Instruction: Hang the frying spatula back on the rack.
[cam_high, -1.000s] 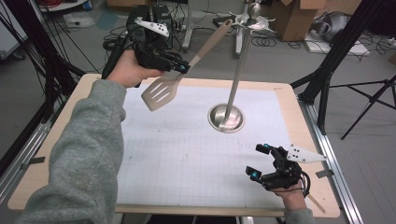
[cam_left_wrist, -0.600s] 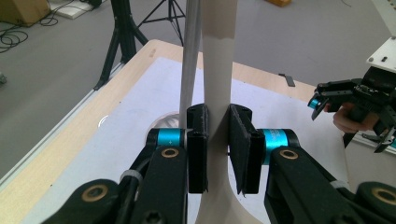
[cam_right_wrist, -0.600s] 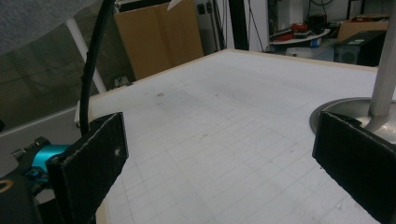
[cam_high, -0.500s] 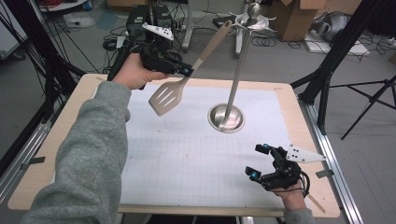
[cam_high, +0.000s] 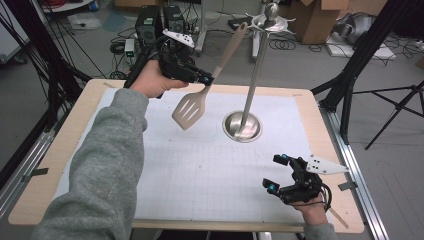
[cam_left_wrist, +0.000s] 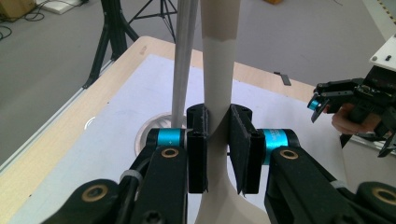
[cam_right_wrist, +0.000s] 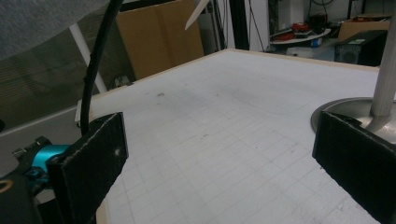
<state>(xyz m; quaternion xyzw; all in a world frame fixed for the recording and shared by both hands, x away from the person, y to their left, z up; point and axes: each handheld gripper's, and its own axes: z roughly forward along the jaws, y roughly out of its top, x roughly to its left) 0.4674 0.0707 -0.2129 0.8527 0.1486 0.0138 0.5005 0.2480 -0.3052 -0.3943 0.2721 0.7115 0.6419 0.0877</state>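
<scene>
Right tongs (cam_high: 276, 174) are sitting low at the near right corner of the surface (cam_high: 75, 150), jaws gaping wide, gripping nothing; in the right gripper view both black pads (cam_right_wrist: 91, 161) are framing bare grid mat (cam_right_wrist: 233, 140). Grey sleeve (cam_high: 100, 170) is reaching up the left side. Left tongs (cam_high: 206, 79) are hanging in the air over the far left of the mat, clamping the beige handle of a slotted spatula (cam_high: 190, 107). In the left gripper view the jaws are pinching the spatula (cam_left_wrist: 217, 84) handle tight on both sides. Spatula head is hanging down and clear of the mat, handle tilting up toward the top of the metal stand (cam_high: 250, 80). Stand's round base (cam_high: 242, 126) is sitting on the mat just right of the spatula, hooks (cam_high: 272, 21) at the top.
</scene>
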